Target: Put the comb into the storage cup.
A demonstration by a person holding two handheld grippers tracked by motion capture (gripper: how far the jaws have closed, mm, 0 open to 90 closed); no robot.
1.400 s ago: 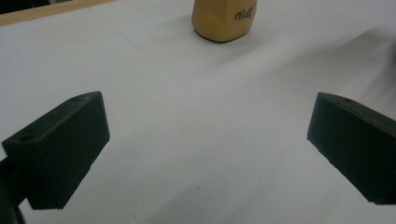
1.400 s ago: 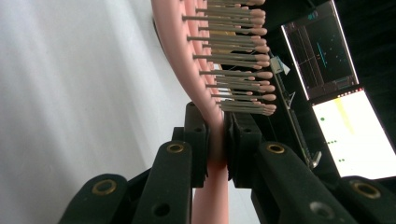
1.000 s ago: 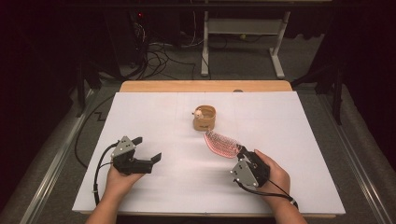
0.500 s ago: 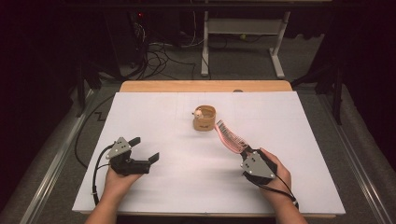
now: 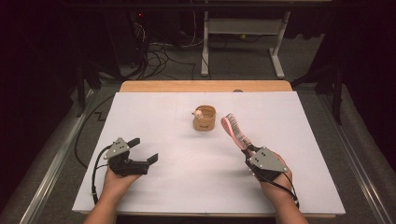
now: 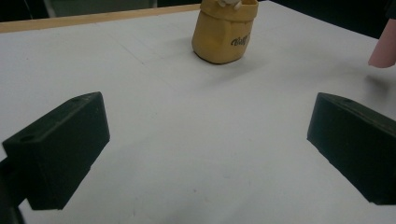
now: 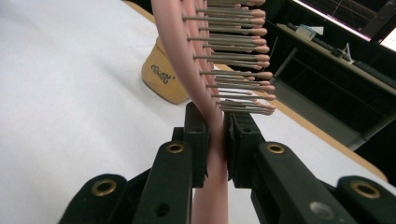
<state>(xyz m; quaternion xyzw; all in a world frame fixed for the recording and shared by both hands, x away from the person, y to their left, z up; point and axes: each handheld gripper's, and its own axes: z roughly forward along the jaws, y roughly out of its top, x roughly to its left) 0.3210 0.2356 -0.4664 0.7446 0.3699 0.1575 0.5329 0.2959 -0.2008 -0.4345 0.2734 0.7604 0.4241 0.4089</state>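
1. Table point(image 5: 187, 186): large and white. Risk of scraping the surface with the brush head if tilted down too early.
2. Left gripper point(image 5: 144, 150): near left, jaws wide, holding nothing. Too far off to steady the cup if knocked.
3. Right gripper point(image 5: 248, 149): near right, clamped on the brush point(image 5: 235, 131) handle just below the head. Risk of the brush pivoting in so narrow a grip.
4. Brush: raised, angled toward the cup, tip just right of it.
5. Cup point(image 5: 205, 118): far centre, light, already holding something small. Likely to tip if struck at the rim.
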